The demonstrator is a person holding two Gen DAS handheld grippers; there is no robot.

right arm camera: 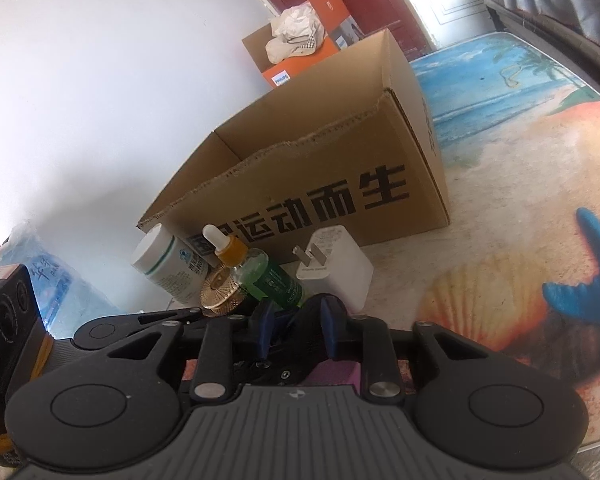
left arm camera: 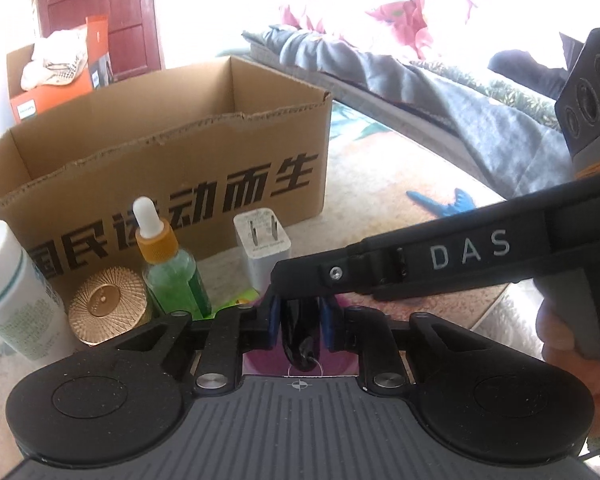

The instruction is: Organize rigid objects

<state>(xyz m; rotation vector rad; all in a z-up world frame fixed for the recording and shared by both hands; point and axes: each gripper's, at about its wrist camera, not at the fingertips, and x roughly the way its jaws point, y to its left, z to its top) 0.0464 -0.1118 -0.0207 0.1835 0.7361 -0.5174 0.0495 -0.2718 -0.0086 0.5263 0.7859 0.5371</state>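
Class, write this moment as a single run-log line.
left gripper: shut on black item | right gripper: shut | cardboard box: open | dropper bottle: outside box

Cardboard box (right arm camera: 340, 184) is plain brown with big black Chinese characters printed on the side. Dropper bottle (left arm camera: 172, 268) is green glass with an amber-orange collar and white bulb. The round lid (left arm camera: 108, 305) is gold with a fine radial pattern. White bottle (left arm camera: 18, 296) has a teal band, charger (right arm camera: 336, 268) is white. The mat (right arm camera: 500, 128) has a beach print: blue sea, orange shell, blue starfish.
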